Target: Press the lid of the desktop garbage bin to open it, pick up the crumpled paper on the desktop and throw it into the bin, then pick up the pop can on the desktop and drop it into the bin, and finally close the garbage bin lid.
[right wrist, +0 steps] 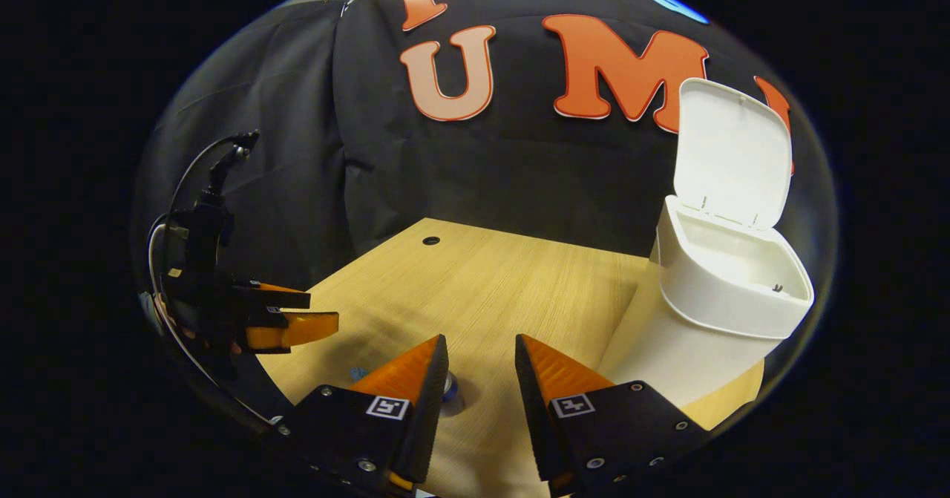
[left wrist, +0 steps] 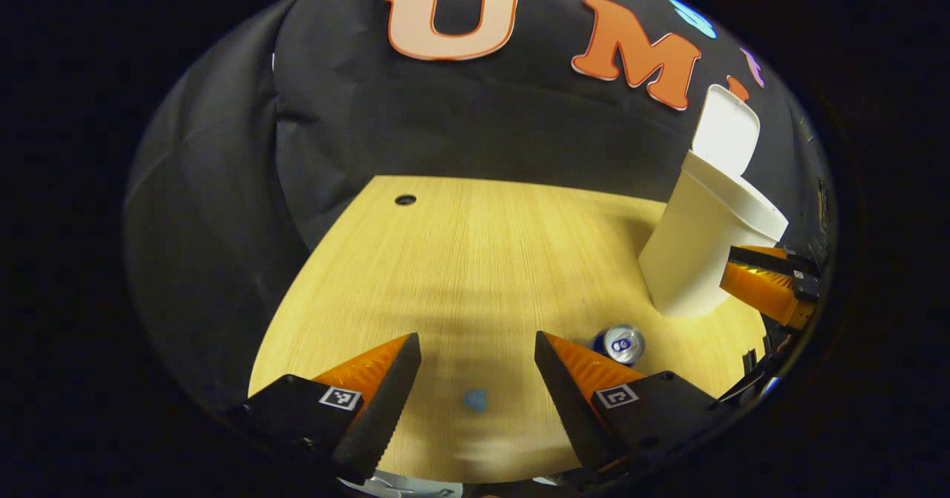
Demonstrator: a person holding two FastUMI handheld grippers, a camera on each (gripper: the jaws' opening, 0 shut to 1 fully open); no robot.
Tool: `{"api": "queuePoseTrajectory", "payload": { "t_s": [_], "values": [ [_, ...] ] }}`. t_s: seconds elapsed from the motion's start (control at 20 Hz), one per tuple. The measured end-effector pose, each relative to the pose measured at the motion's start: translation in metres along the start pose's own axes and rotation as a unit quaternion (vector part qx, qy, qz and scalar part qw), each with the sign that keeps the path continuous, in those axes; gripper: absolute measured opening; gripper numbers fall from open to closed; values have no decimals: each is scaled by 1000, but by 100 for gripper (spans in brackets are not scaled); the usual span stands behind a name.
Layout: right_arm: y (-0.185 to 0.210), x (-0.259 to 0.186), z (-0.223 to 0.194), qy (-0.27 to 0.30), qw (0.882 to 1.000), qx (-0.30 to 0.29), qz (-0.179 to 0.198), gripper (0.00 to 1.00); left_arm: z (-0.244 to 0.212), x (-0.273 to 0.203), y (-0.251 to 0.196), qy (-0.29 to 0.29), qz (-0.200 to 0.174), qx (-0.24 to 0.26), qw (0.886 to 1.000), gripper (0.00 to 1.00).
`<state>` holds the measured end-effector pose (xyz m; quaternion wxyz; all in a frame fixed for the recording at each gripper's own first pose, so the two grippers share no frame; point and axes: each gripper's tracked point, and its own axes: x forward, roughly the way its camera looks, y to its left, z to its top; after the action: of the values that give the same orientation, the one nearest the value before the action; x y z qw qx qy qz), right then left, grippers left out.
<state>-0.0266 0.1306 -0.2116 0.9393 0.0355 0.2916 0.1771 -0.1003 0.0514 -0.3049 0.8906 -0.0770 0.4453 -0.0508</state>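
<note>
The desk (left wrist: 475, 260) is a pale wood-grain board with a fine straight grain, a rounded near-left corner and a small dark round hole (left wrist: 405, 200) near its far left corner. The garbage bin (left wrist: 698, 253) is smooth white plastic, tapering toward its base, and stands near the desk's far right corner; its flat, round-cornered lid (left wrist: 727, 130) stands tipped up and back on its hinge.

In the left gripper view, the left gripper (left wrist: 475, 364) hangs above the desk's near edge with its jaws wide apart and nothing between them; the inner faces of its fingers (left wrist: 386, 401) are toothed. Between them, on the board, lies a small blue lump (left wrist: 475, 400), too blurred to tell its material. The pop can (left wrist: 622, 343) stands upright just beside the right-hand finger, its silver top with pull tab facing up and a blue side; its printing is too small to read. The right gripper (left wrist: 768, 283) shows at the right, close to the bin's wall.

The right gripper view looks into the bin's open mouth (right wrist: 731, 260), showing a rimmed white interior. The right gripper (right wrist: 481, 379) has its jaws apart, holding nothing, with the can (right wrist: 449, 392) partly hidden behind its left-hand finger. The left gripper (right wrist: 293, 327) shows over the desk's left edge, trailing a cable (right wrist: 182, 179).
</note>
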Motion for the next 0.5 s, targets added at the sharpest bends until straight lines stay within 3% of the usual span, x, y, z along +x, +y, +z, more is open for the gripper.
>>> {"api": "queuePoseTrajectory", "payload": {
  "t_s": [0.5],
  "values": [
    [37, 16, -53, 61, 998, -17, 19, 55, -61, 15, 1, 105, -33, 29, 994, 97]
  ]
}}
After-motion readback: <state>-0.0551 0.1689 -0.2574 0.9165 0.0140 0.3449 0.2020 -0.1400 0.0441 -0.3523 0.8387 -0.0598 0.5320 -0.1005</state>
